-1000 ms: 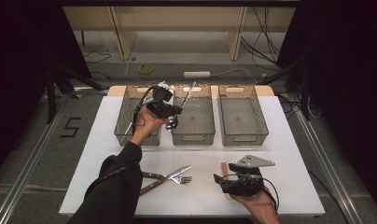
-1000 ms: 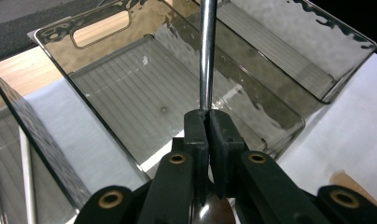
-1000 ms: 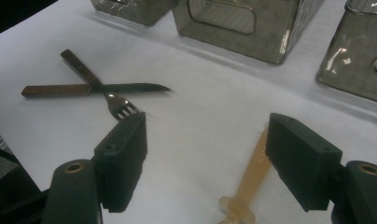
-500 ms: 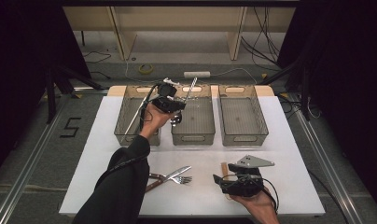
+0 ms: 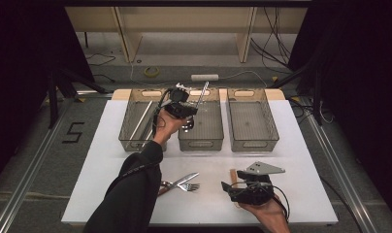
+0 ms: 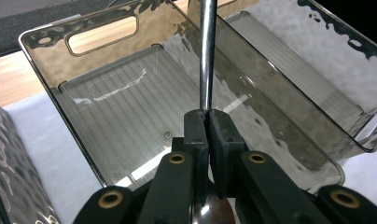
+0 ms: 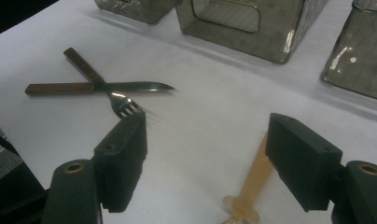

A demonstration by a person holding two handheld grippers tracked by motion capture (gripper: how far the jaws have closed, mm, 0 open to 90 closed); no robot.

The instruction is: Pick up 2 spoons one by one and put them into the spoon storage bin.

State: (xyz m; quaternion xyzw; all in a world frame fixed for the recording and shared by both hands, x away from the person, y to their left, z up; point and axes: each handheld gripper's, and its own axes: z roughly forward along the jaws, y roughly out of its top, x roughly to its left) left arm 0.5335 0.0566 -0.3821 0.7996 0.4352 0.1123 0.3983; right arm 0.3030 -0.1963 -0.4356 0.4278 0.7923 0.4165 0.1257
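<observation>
My left gripper (image 5: pixel 184 110) hangs over the middle smoky plastic bin (image 5: pixel 200 141), shut on a shiny metal spoon (image 5: pixel 202 94). In the left gripper view the pads (image 6: pixel 207 116) pinch the spoon's handle (image 6: pixel 207 56), which rises straight ahead over the bin's ribbed floor (image 6: pixel 130 102); the spoon's bowl sits low between the jaws. My right gripper (image 5: pixel 230 187) rests low at the table's front right, open (image 7: pixel 207 140), with an amber-coloured utensil handle (image 7: pixel 254 177) lying on the table beneath its gap.
A wooden-handled knife (image 7: pixel 107 87) and fork (image 7: pixel 123 106) lie crossed on the white table (image 5: pixel 301 160) left of the right gripper. The left bin (image 5: pixel 131 141) holds long thin rods. The right bin (image 5: pixel 252 143) stands beside the middle one.
The left hand has carried the spoon rightward from over the left bin to over the middle bin and slightly lower. The right hand has stayed put.
</observation>
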